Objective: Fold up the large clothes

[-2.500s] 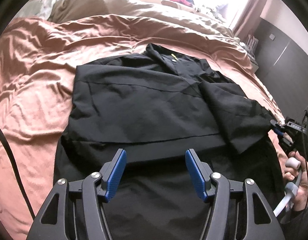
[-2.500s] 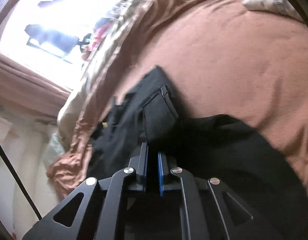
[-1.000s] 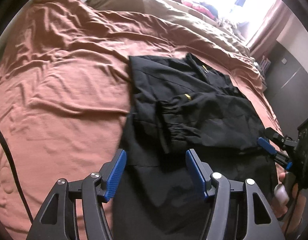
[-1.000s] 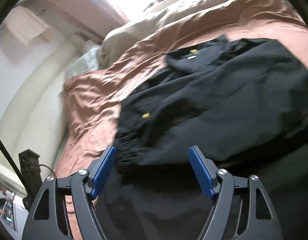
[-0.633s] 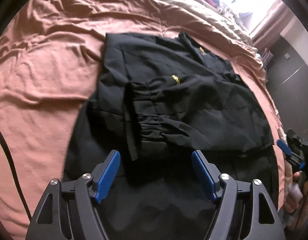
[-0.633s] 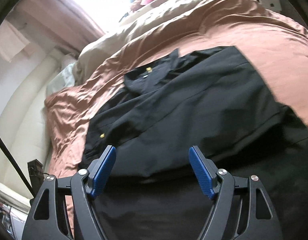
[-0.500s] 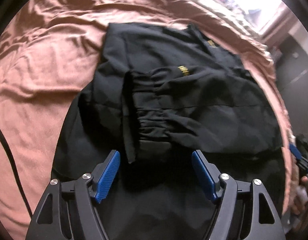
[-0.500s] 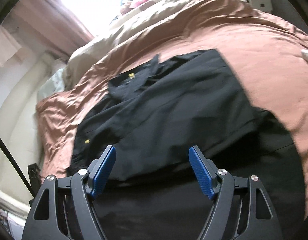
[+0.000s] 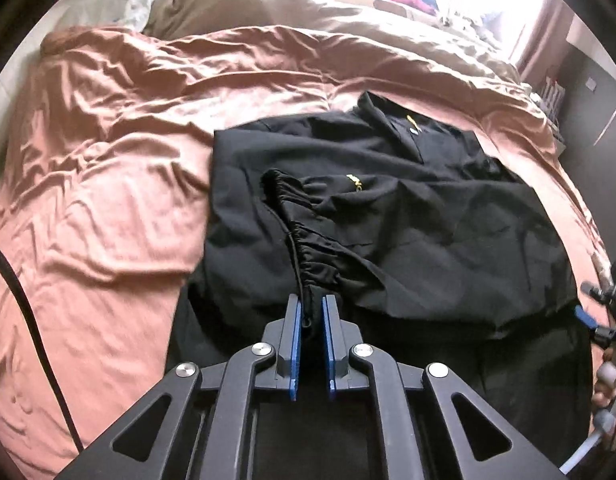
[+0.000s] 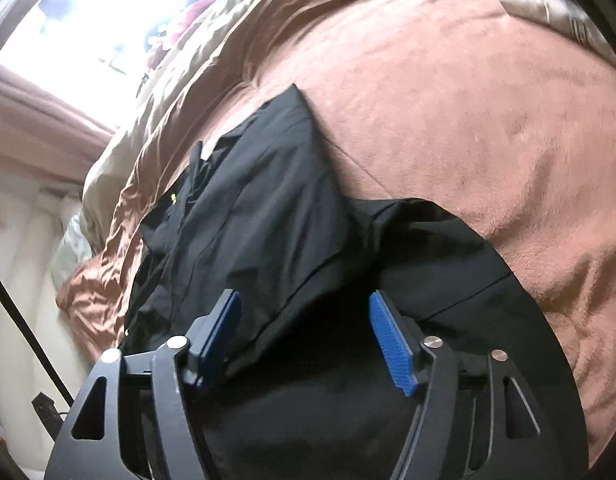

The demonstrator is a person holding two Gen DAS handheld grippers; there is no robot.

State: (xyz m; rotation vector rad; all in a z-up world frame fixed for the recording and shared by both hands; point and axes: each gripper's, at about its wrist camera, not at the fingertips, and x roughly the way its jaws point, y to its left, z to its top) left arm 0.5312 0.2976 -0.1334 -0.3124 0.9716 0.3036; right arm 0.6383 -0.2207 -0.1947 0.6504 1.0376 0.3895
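A black jacket lies partly folded on the pink bedsheet. One sleeve with a gathered elastic cuff lies across its front. My left gripper is shut on the near end of that cuff. My right gripper is open, low over the jacket's right side, its blue pads either side of the black cloth. The right gripper also shows at the right edge of the left wrist view, at the jacket's edge.
A beige duvet and a pillow lie at the head of the bed. A bright window is behind. A dark cabinet stands to the right. A black cable hangs at the left.
My left gripper has closed on the sleeve cuff; it was open half a second ago. My right gripper has dropped lower toward the jacket's right side and stays open.
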